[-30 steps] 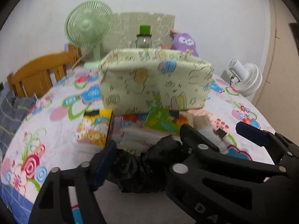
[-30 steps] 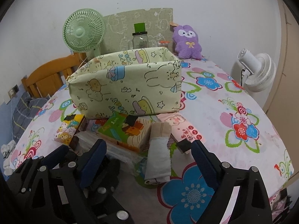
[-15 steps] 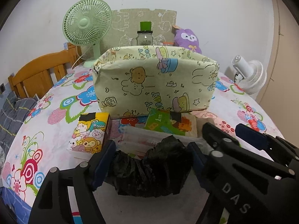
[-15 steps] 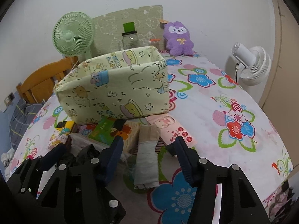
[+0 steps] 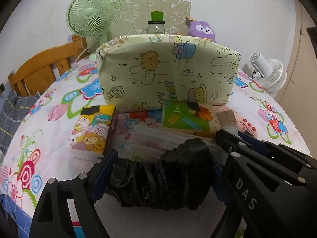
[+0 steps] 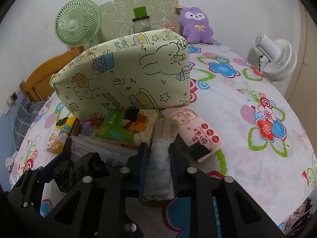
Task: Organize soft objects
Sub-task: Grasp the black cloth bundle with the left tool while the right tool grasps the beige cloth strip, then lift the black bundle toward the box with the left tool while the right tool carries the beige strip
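Note:
A pale yellow fabric storage box (image 5: 168,73) with cartoon prints stands on the floral table; it also shows in the right wrist view (image 6: 126,81). My left gripper (image 5: 160,170) is shut on a crumpled black plastic bag (image 5: 164,176), also visible in the right wrist view (image 6: 79,170). My right gripper (image 6: 158,154) is shut on a grey and beige soft packet (image 6: 160,158) just in front of the box. Tissue packs lie between us and the box: a yellow one (image 5: 93,129), a green one (image 5: 186,119) and a pink one (image 6: 196,130).
A green fan (image 5: 93,17), a glass jar with green lid (image 5: 156,23) and a purple plush (image 6: 196,25) stand behind the box. A white fan (image 6: 275,59) is at the right edge. A wooden chair (image 5: 41,65) is on the left.
My right gripper has closed from wide open onto the grey and beige packet. The left gripper keeps its hold on the black bag and has shifted slightly.

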`<state>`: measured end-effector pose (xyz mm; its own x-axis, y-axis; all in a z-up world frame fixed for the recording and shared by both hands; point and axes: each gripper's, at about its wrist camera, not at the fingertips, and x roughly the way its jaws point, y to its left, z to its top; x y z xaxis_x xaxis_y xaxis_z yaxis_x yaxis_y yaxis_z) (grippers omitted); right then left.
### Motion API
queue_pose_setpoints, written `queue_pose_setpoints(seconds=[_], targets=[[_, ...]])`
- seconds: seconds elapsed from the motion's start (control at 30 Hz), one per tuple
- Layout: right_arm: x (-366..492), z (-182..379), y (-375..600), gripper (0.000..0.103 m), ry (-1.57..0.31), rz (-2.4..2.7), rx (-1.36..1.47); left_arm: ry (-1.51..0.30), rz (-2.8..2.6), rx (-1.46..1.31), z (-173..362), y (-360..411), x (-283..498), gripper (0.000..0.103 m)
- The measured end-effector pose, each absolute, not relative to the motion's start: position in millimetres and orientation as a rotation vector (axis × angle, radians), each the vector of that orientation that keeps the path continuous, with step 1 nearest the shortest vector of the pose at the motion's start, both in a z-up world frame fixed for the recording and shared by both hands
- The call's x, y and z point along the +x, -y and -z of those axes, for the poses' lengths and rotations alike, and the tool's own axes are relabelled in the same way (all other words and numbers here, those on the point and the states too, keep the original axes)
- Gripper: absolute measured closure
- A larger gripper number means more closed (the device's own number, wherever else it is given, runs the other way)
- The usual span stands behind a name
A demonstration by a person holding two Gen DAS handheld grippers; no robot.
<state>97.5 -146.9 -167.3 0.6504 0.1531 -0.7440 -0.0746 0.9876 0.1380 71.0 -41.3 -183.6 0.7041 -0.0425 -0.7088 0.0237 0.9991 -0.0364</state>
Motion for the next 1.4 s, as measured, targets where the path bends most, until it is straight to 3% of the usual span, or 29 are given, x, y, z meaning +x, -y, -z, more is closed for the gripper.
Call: queue_pose_setpoints(seconds=[0.07, 0.37, 0.83, 0.9, 1.4], targets=[[97, 168, 146, 0.090, -0.855, -0.130, 0.096, -0.797, 0.036, -0.027, 184, 42, 71, 0.025], [88, 156, 142, 0.091, -0.803, -0.124, 0.083, -0.751, 0.059, -0.051, 173, 38, 63, 0.045], [78, 133, 138, 0.091, -0.749, -0.126, 0.073, -0.713, 0.093, -0.089, 153, 33, 55, 0.062], [77, 130, 138, 0.091, -0.742, -0.128, 0.075, -0.704, 0.103, -0.090, 149, 33, 54, 0.073], [75, 102, 136, 0.091, -0.692, -0.139, 0.085, -0.648, 0.106, -0.087, 120, 31, 52, 0.078]])
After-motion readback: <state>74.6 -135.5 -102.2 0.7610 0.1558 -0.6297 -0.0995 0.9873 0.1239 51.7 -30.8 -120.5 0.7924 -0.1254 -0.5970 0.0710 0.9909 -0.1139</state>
